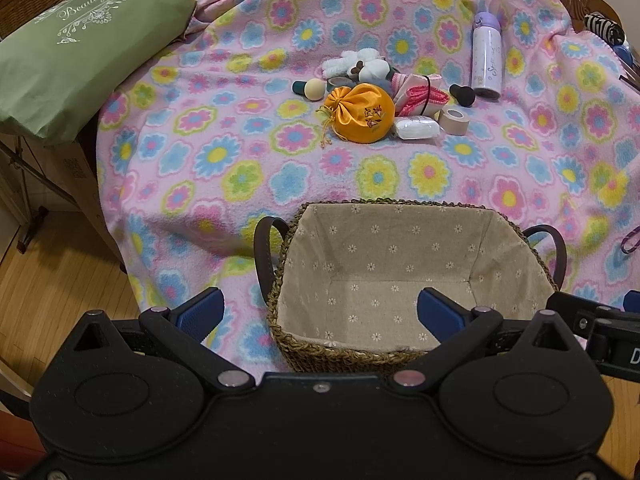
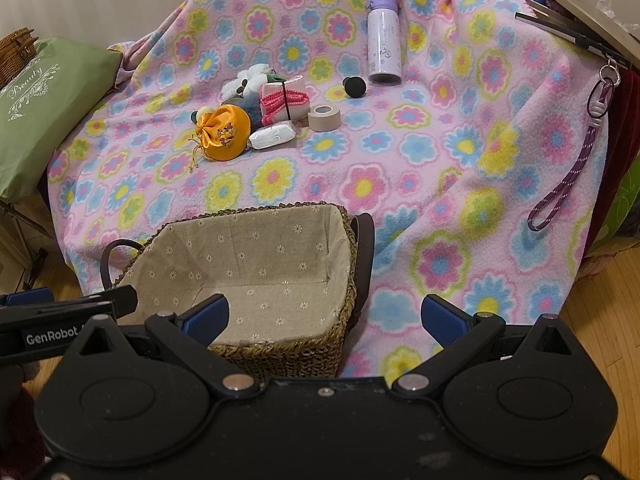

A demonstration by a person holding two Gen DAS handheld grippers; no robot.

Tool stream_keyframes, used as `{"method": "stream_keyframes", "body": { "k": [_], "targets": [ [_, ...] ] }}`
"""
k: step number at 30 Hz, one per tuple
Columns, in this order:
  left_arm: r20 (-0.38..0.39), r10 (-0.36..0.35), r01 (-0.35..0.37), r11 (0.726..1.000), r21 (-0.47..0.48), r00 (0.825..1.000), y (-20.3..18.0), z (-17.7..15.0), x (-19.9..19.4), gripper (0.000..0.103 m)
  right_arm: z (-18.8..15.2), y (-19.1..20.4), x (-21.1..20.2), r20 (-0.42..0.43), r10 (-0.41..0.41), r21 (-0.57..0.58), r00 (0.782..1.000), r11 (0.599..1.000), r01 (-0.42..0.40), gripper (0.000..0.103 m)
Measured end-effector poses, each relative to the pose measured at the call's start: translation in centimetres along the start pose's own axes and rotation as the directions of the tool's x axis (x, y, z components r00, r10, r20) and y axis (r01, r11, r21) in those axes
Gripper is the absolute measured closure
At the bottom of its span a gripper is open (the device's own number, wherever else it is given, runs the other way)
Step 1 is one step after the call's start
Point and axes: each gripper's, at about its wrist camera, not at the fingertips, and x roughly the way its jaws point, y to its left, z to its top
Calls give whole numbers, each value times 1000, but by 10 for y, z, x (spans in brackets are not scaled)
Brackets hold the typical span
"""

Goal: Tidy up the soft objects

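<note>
A woven basket (image 1: pixel 316 350) (image 2: pixel 296 350) with a flowered beige lining sits empty at the near edge of a flowered fleece blanket (image 1: pixel 224 152) (image 2: pixel 400 184). Farther back lies a pile: an orange satin drawstring pouch (image 1: pixel 360 114) (image 2: pixel 224 133), a white wrapped pad (image 1: pixel 416 128) (image 2: pixel 272 136), a pink folded cloth bundle (image 1: pixel 416 96) (image 2: pixel 284 100), a white plush toy (image 1: pixel 360 62) (image 2: pixel 248 80) and a roll of beige tape (image 1: pixel 454 121) (image 2: pixel 324 117). My left gripper (image 1: pixel 320 312) is open over the basket's near left rim. My right gripper (image 2: pixel 324 314) is open at the basket's right side. Both hold nothing.
A lilac bottle (image 1: pixel 486 56) (image 2: pixel 384 46) stands behind the pile beside a black sponge applicator (image 1: pixel 462 94) (image 2: pixel 354 86). A green cushion (image 1: pixel 68 60) (image 2: pixel 44 108) lies left. A purple cord (image 2: pixel 568 176) hangs at the blanket's right. Wood floor (image 1: pixel 60 280) lies below.
</note>
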Motion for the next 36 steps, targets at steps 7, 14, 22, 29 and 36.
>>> {"method": "stream_keyframes", "body": {
  "k": [7,14,22,29,36],
  "targets": [
    [-8,-3,3,1000,2,1000,0,1,0,3,-1,0,-1,-1,0,0,1000,1000,0,0],
    [-8,-4,4,1000,0,1000,1,1,0,3,-2,0,-1,-2,-2,0,1000,1000,2,0],
    [45,-52,53,999,-11,998,4,2,-3,4,-1,-3,4,21,-15,2,1000,1000,15,0],
    [35,-73,73,997,-3,997,8,17,14,4,16,-4,16,56,-58,-25,997,998,60,0],
    [18,-69,70,997,-29,997,21,44,33,6,38,6,37,35,-11,-66,999,998,13,2]
  ]
}}
